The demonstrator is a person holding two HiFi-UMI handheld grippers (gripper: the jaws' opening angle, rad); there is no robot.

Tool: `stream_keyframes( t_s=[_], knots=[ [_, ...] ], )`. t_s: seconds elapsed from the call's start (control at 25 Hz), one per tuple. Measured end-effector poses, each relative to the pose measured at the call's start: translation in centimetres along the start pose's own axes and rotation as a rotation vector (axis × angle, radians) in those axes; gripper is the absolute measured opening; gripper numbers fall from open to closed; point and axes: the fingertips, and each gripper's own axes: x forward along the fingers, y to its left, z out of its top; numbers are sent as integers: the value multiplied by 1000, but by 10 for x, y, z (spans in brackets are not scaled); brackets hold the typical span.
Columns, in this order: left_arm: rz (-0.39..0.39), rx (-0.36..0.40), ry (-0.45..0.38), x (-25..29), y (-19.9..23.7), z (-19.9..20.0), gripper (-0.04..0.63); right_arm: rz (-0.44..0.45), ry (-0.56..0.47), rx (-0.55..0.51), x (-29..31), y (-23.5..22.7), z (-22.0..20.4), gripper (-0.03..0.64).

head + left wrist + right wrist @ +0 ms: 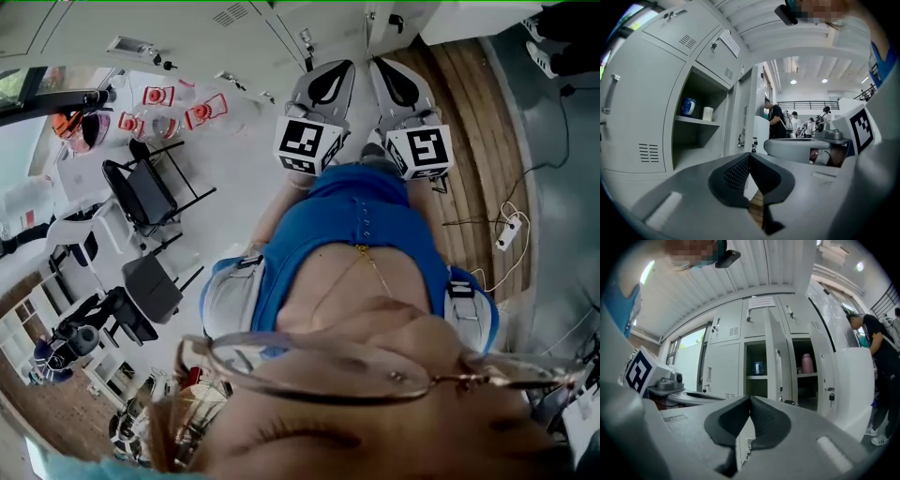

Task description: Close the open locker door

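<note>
Both tongs pressed together, empty, facing the lockers.
The left gripper [750,157] and right gripper [750,400] pinch nothing, held side by side, apart from the blue cup [758,367] on its shelf. The open locker door [776,365] juts out just right of that cup, and a pink bottle [807,363] stands farther right.

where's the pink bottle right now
In the right gripper view, the pink bottle stands on a shelf in the open locker right of centre, one compartment right of the one holding the blue cup.
</note>
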Motion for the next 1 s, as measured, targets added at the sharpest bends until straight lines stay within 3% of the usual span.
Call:
stream_keyframes(
  t_s=[0.44, 0.56, 0.64, 1.0],
  knots=[
    [104, -23, -4, 38, 1, 0, -2, 116, -31, 33, 6, -67, 15, 2],
    [137, -35, -9, 41, 4, -4, -2, 212, -37, 54, 13, -73, 18, 13],
    [158, -49, -14, 42, 6, -5, -2, 283, -31, 43, 18, -74, 20, 64],
    [238, -84, -11, 45, 19, -16, -2, 540, -6, 32, 37, -75, 28, 155]
  ],
)
